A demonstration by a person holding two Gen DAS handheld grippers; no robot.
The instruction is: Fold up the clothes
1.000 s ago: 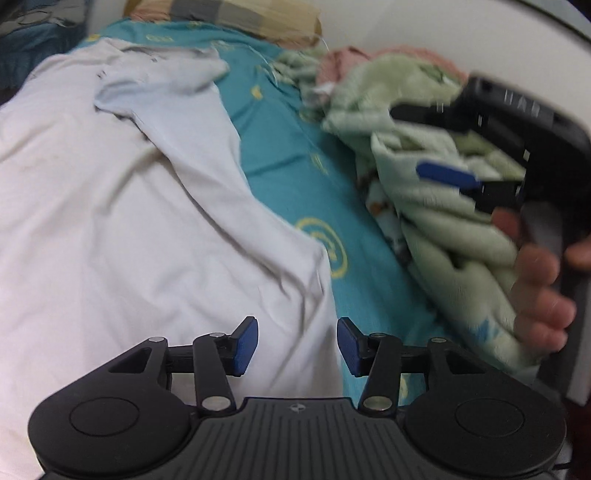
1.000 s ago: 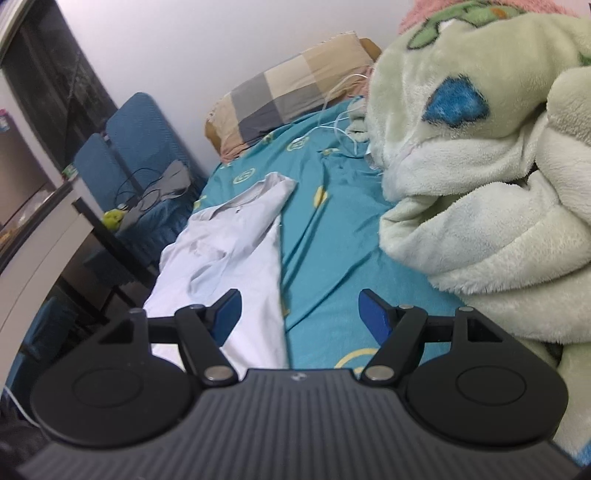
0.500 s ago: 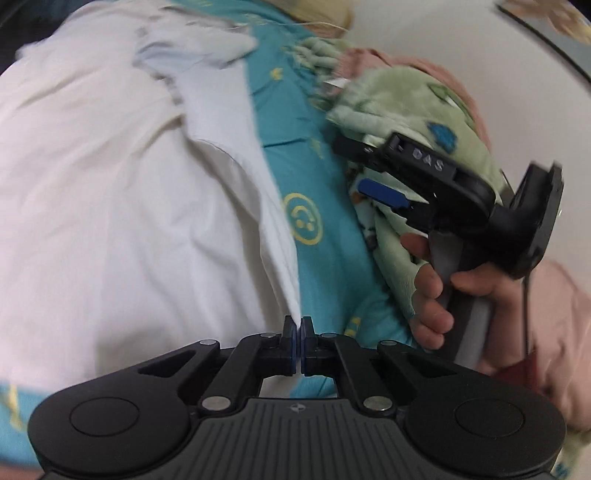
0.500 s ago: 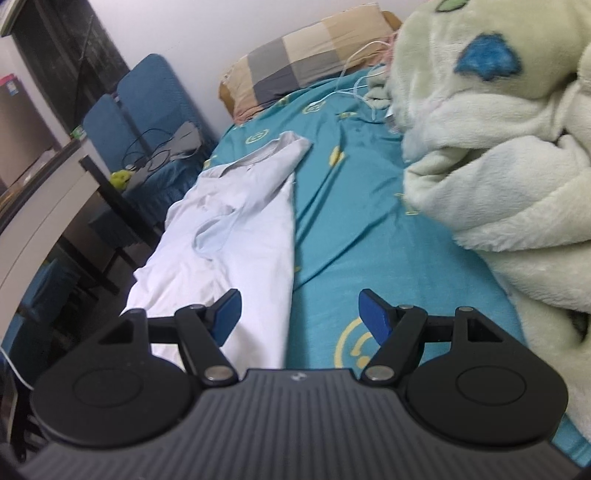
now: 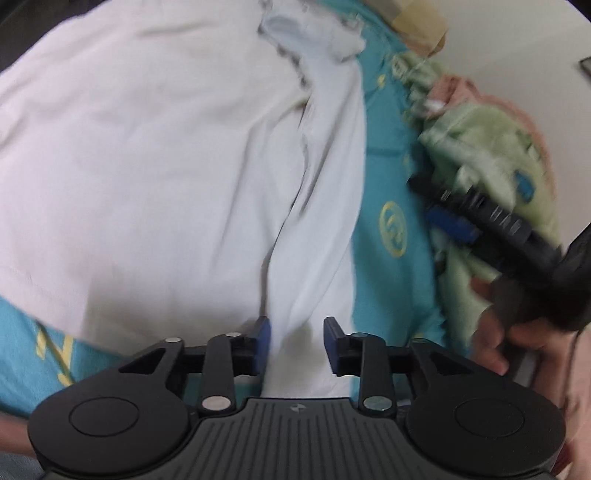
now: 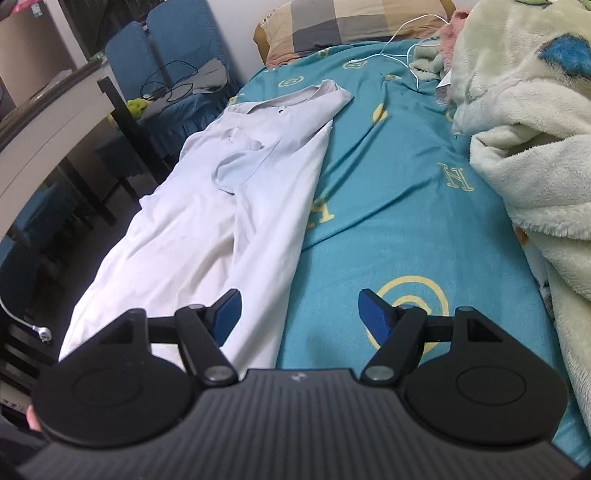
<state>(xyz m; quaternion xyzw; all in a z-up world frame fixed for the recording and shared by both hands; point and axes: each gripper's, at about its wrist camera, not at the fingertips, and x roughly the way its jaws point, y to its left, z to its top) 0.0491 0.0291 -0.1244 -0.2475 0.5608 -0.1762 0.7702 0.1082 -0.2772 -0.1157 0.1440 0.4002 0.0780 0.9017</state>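
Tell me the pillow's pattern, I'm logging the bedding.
The pillow is checked in tan, grey and beige blocks; the right wrist view shows it best.

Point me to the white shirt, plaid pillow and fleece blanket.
white shirt (image 6: pixel 192 236): right wrist view, mid body panel.
plaid pillow (image 6: pixel 354 26): right wrist view, front face.
fleece blanket (image 6: pixel 524 96): right wrist view, upper fold.
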